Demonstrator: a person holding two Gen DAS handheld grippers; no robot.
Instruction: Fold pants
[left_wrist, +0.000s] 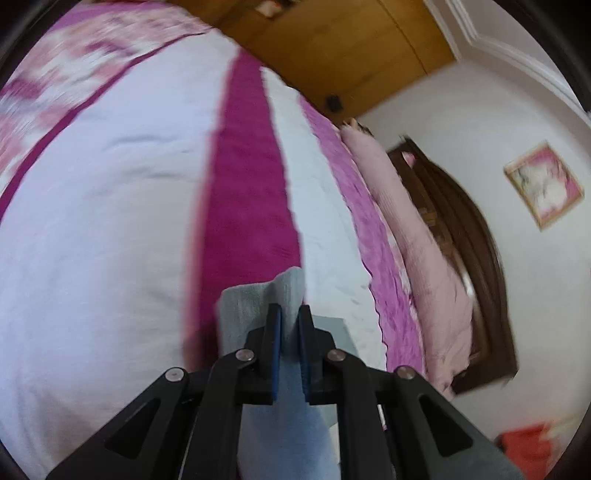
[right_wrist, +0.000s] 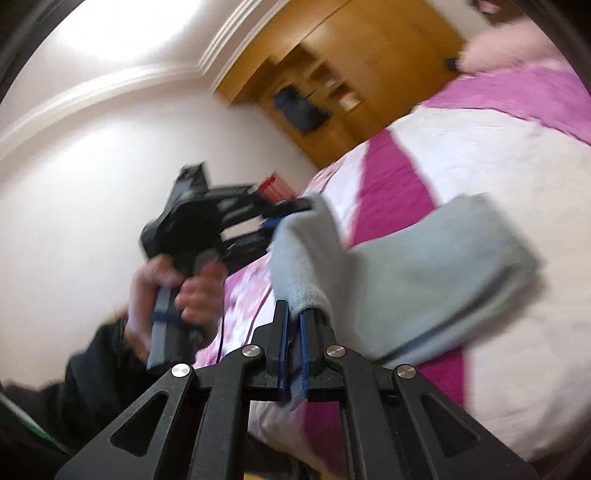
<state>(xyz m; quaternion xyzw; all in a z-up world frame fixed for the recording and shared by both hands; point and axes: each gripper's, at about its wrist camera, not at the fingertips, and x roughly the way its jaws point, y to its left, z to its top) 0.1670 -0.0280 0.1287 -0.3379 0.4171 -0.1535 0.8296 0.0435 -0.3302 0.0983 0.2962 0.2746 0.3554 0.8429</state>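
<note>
The pants (right_wrist: 406, 277) are light grey-blue and lie partly folded on a white and magenta bedspread (right_wrist: 498, 155), with one edge lifted off it. My right gripper (right_wrist: 293, 314) is shut on that lifted edge, which hangs down between its blue pads. Further left, a hand (right_wrist: 184, 291) holds my left gripper (right_wrist: 291, 210), which pinches another corner of the same edge. In the left wrist view, my left gripper (left_wrist: 290, 314) is shut on the pants (left_wrist: 255, 299). Cloth sticks up past its fingertips and hangs below them, above the bedspread (left_wrist: 110, 221).
A pink pillow (left_wrist: 417, 229) lies against the dark wooden headboard (left_wrist: 476, 236) at the bed's far end. A wooden wardrobe (right_wrist: 332, 85) stands beyond the bed. A framed picture (left_wrist: 543, 184) hangs on the white wall. Something orange (left_wrist: 528, 450) lies low at the right.
</note>
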